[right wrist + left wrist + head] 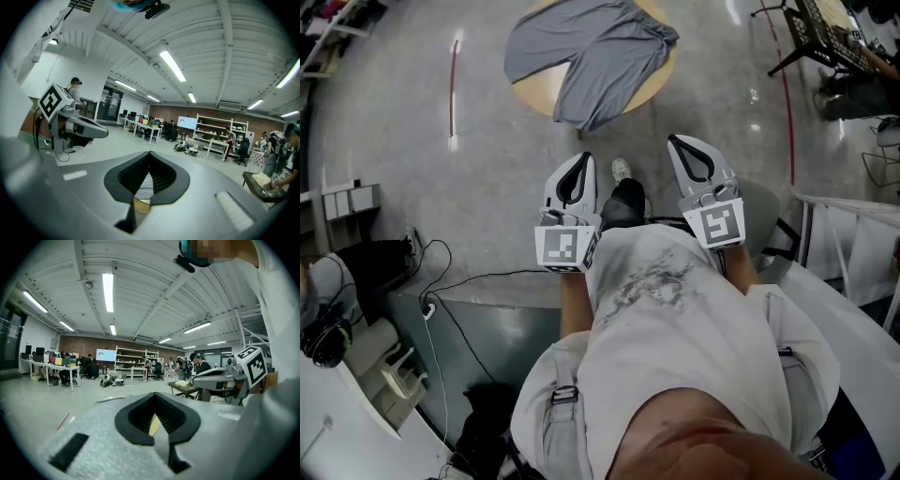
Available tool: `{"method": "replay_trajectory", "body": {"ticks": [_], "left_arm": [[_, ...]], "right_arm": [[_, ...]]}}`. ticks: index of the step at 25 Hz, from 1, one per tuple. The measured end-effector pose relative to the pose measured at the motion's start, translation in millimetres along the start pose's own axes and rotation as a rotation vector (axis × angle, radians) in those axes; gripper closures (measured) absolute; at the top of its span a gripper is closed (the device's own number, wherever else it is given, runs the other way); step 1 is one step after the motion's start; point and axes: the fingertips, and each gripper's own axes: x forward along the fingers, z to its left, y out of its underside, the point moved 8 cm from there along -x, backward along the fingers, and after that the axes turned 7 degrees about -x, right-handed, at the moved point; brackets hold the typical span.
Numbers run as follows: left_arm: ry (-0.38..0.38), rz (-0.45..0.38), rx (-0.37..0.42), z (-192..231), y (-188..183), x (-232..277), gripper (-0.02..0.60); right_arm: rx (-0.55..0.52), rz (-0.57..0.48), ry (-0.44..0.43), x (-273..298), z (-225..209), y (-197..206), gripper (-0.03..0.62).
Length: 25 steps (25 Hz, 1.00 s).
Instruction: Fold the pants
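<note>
Reaching the head view's top border, the grey pants (586,56) and the round wooden table (642,89) under them are cut off at their far side. In the gripper views only a grey sliver shows, behind the jaws. The pants lie spread flat and rumpled, legs toward the near side, one leg end hanging over the table's near rim. Well short of the table, the left gripper (584,156) and right gripper (674,139) hang side by side, jaws closed on nothing. A shoe (621,170) shows between them. A red floor line (452,84) runs left of the table.
</note>
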Motion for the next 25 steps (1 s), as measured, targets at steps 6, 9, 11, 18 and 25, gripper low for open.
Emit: {"method": "replay_trajectory", "body": {"ticks": [6, 9, 11, 18, 25], "left_arm": [[-0.005, 0.005, -0.018, 21, 7, 31, 0.575], [-0.021, 0.008, -0.026, 35, 9, 46, 0.575], [-0.030, 0.014, -0.022, 43, 9, 58, 0.574], [-0.044, 0.056, -0.007, 71, 14, 90, 0.574], [-0.058, 0.128, -0.015, 103, 33, 114, 0.573]], "right_arm": [[-0.005, 0.033, -0.026, 39, -22, 10, 0.585], [-0.006, 0.043, -0.048, 58, -31, 15, 0.585], [-0.009, 0.056, -0.059, 72, -37, 20, 0.585], [-0.035, 0.118, -0.084, 114, -56, 33, 0.585], [-0.079, 0.180, -0.113, 155, -71, 47, 0.583]]}}
